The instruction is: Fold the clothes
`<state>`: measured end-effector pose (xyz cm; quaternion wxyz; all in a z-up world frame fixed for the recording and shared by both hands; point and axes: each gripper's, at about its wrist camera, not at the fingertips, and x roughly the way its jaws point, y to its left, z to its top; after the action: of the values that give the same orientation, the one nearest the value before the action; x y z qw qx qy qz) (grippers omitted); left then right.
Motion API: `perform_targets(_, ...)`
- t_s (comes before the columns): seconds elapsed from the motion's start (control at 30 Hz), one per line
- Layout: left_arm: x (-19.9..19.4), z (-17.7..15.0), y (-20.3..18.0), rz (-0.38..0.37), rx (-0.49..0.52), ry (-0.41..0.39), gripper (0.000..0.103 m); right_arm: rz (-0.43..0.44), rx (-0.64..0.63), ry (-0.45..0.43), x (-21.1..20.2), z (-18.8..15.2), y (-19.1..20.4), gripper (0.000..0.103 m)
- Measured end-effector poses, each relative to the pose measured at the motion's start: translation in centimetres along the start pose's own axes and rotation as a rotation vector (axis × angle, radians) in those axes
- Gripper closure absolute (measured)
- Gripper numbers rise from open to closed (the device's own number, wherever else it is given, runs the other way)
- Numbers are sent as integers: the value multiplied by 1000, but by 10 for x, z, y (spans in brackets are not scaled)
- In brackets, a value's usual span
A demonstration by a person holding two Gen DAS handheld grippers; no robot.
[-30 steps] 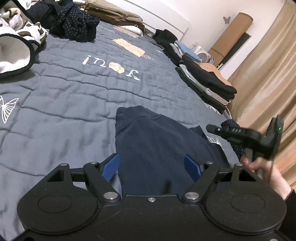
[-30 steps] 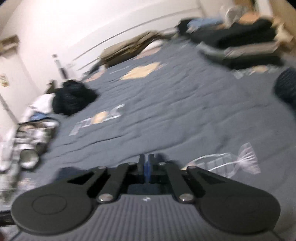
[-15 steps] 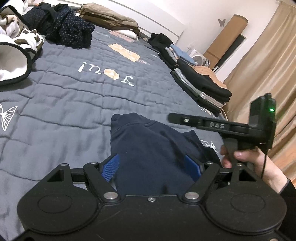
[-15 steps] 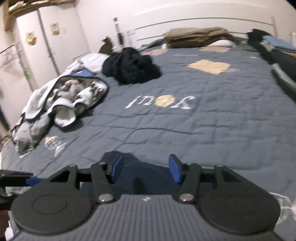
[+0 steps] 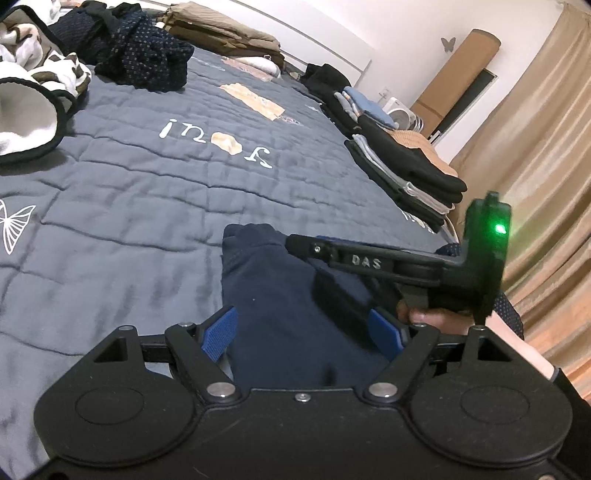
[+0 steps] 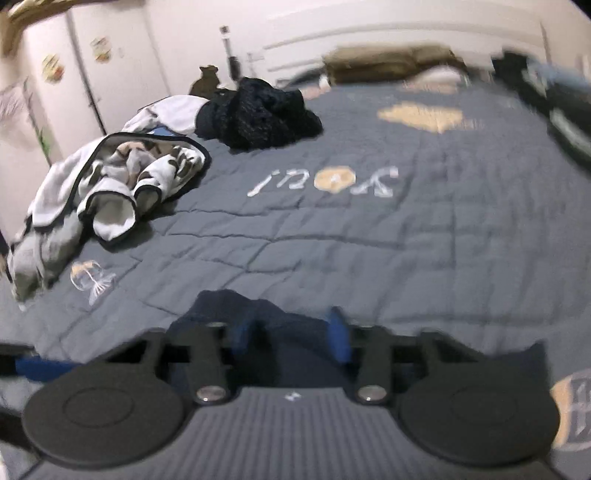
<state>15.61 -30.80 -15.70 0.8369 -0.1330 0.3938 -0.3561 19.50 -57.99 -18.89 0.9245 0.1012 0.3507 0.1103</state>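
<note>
A folded navy garment (image 5: 280, 295) lies on the grey quilted bed (image 5: 147, 192) at the near edge. My left gripper (image 5: 303, 328) is open, its blue pads on either side of the garment's near end. My right gripper (image 6: 291, 336) is open above the same navy garment (image 6: 236, 314). In the left wrist view the right gripper's body (image 5: 369, 262) reaches in from the right over the garment, held by a hand (image 5: 436, 317).
A stack of folded clothes (image 5: 406, 173) lines the bed's right edge. A dark dotted heap (image 5: 144, 59) and a white patterned garment (image 5: 33, 107) lie far left. Folded tan items (image 5: 221, 33) sit at the headboard. Curtains (image 5: 535, 184) hang on the right.
My right gripper has opened from shut, swung left and moved in over the navy garment. My left gripper stayed open at the garment's near end.
</note>
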Motion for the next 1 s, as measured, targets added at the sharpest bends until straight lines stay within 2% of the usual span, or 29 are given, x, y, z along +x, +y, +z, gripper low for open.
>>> perform_targets(0.03,0,0,0,2,-1,0,26,0,20,24,3,-1,-2,88)
perform_targets(0.13,0,1,3,8,-12,-4,25,14,72,13,0,-2,-8,94)
perform_targets(0.27,-1,2,4,13,-23,-10,25,30,133,-83,-16,4,-16,95)
perform_targets(0.37,-1,1,4,12,-21,-8,25,6,95,-124,-17,4,-11,95)
perform_targets(0.47,-1,1,4,12,-17,-3,25,-20,46,-77,-3,-1,-5,91)
perform_targets(0.57,-2,1,3,17,-12,-9,25,-40,30,-73,-4,-1,-2,87)
perform_targets(0.73,-2,2,4,29,-20,-21,25,-95,51,-129,-32,11,-4,65)
perform_targets(0.83,-2,3,3,37,-12,-26,22,-109,70,-154,-50,16,-5,60)
perform_targets(1.0,-5,1,-9,67,51,-45,16,-146,76,-165,-74,10,4,58)
